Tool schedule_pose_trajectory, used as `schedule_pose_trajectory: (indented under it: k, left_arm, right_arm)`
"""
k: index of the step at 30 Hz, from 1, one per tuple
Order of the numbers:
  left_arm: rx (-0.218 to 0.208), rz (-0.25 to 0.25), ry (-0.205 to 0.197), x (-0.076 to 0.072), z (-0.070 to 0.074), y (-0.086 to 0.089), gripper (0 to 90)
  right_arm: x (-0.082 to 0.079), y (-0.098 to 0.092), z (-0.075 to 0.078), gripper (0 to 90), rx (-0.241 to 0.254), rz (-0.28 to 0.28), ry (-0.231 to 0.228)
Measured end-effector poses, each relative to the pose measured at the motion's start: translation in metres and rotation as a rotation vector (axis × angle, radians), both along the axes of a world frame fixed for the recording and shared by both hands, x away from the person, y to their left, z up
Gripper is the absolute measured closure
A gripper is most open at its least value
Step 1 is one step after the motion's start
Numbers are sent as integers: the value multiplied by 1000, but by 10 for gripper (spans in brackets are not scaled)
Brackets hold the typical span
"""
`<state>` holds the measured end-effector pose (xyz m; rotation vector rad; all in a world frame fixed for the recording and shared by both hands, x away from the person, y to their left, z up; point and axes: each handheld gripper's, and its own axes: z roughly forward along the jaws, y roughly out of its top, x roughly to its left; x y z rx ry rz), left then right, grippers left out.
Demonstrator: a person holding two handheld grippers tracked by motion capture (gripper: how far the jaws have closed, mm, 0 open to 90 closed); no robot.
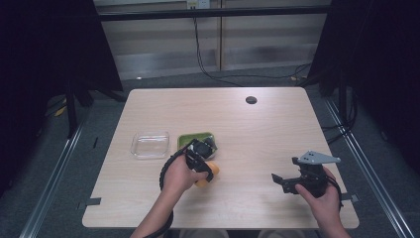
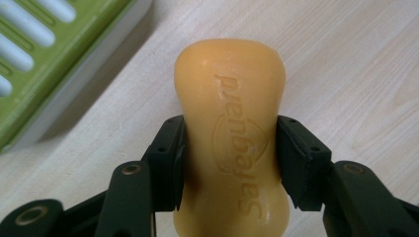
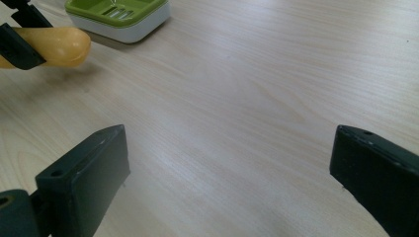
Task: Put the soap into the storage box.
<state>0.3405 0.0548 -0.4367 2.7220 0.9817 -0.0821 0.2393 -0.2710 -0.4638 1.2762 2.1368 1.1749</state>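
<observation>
An orange bar of soap (image 2: 232,113) with a pressed-in logo sits in my left gripper (image 2: 230,158), whose jaws are shut on its narrow waist. In the high view the left gripper (image 1: 204,171) holds the soap (image 1: 213,167) just in front of a green slatted soap dish (image 1: 194,139) with a white base. That dish (image 2: 44,59) lies close by at the upper left of the left gripper view. My right gripper (image 1: 283,182) rests low near the front right of the table. Its jaws stand wide open over bare wood (image 3: 227,168), with the soap (image 3: 62,47) and dish (image 3: 118,15) farther off.
A clear plastic tray (image 1: 150,144) lies left of the green dish. A small black round disc (image 1: 251,100) sits near the table's far edge. The light wooden table (image 1: 257,134) has bare room across its middle and right. Cables run over the floor behind.
</observation>
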Motion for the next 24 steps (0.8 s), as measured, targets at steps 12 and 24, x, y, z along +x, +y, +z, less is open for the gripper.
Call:
schedule_pose_trajectory:
  k: [12,24]
  left_arm:
    - [-2,-46,-12,7,12,12,494]
    - [1,-111,-26,12,20,17,494]
  right_arm:
    - [0,1,0,14,-1,0,-5]
    - [0,0,1,14,-2,-1,-4]
